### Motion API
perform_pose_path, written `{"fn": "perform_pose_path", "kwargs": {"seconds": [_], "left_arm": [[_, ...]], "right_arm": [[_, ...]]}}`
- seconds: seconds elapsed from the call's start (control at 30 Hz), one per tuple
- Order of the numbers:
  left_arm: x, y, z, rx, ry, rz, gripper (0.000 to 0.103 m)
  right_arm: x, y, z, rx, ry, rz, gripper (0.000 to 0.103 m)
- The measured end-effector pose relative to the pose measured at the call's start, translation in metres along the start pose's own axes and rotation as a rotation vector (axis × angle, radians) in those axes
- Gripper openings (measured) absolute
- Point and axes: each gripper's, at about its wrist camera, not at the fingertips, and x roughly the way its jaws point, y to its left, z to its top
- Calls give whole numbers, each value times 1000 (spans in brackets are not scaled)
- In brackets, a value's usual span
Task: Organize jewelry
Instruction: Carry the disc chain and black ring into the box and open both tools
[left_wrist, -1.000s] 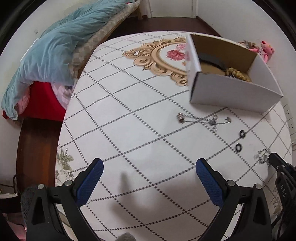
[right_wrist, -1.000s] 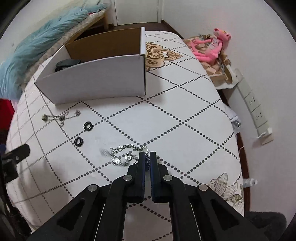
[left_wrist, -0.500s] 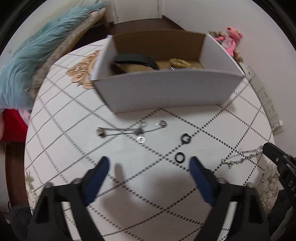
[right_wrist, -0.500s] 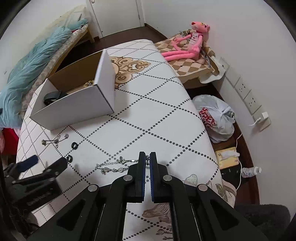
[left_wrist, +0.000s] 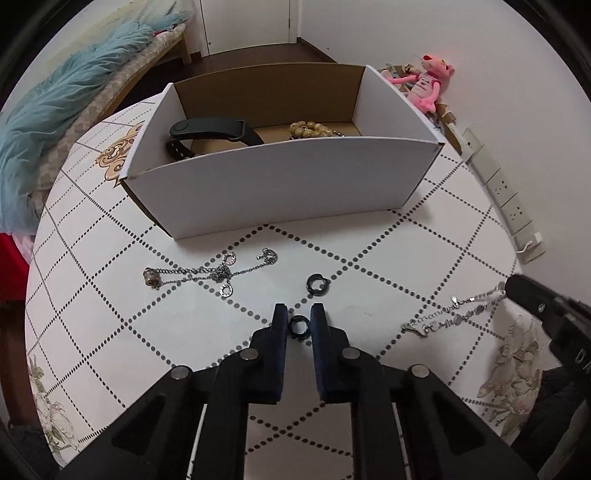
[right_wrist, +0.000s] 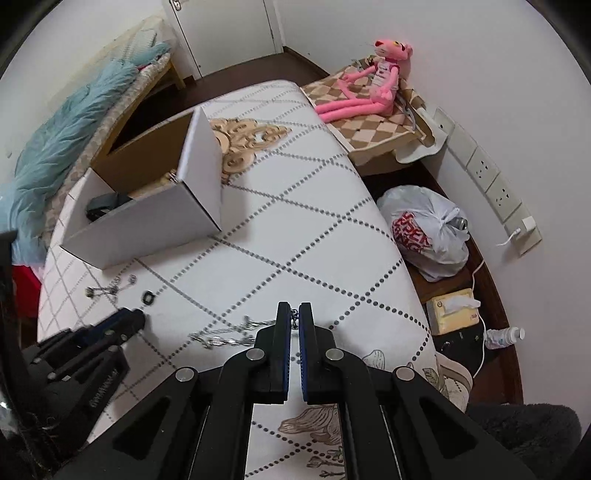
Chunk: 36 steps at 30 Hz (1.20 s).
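My left gripper (left_wrist: 298, 316) is shut on a small black ring (left_wrist: 298, 328) at the table surface. A second black ring (left_wrist: 317, 284) lies just beyond it. A silver necklace (left_wrist: 207, 275) lies to the left, in front of the white cardboard box (left_wrist: 280, 184), which holds a black wristband (left_wrist: 210, 131) and a beaded bracelet (left_wrist: 310, 129). My right gripper (right_wrist: 294, 314) is shut on the end of a silver chain bracelet (right_wrist: 229, 334), which trails left over the table; it also shows in the left wrist view (left_wrist: 454, 315).
The table has a white dotted-diamond cloth (right_wrist: 295, 229). A bed with a teal blanket (left_wrist: 62, 110) lies to the left. A pink plush toy (right_wrist: 369, 85), a plastic bag (right_wrist: 428, 232), a tissue box (right_wrist: 456, 308) and wall sockets (right_wrist: 491, 184) are at the right.
My left gripper moved forward and closed on the near black ring. My right gripper lifted and pulled back, keeping hold of the silver chain bracelet.
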Motion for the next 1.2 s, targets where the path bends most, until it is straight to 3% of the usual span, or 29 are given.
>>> {"fn": "perform_pose_path", "kwargs": {"seconds": [0.3,0.53,0.73,0.87,1.2], "left_arm": [[-60,20,16,-43,-69,-94,10],[-107,38,72,-45,-146,-139,10],[-93,60,122,-76,-116,-154,10],[-69,71,148,-91,-69,-153,10],[-14,82,180,-104,54,-164,11]], "right_arm": [[-59,21,29,-39,-96,103,4],[-94,43,78,-89,-153,191,4],[-86,70,131,-148,-142,235,4],[-57,86,156,-172,-86,224,4],[11,106,185,-212,7,145,4]]}}
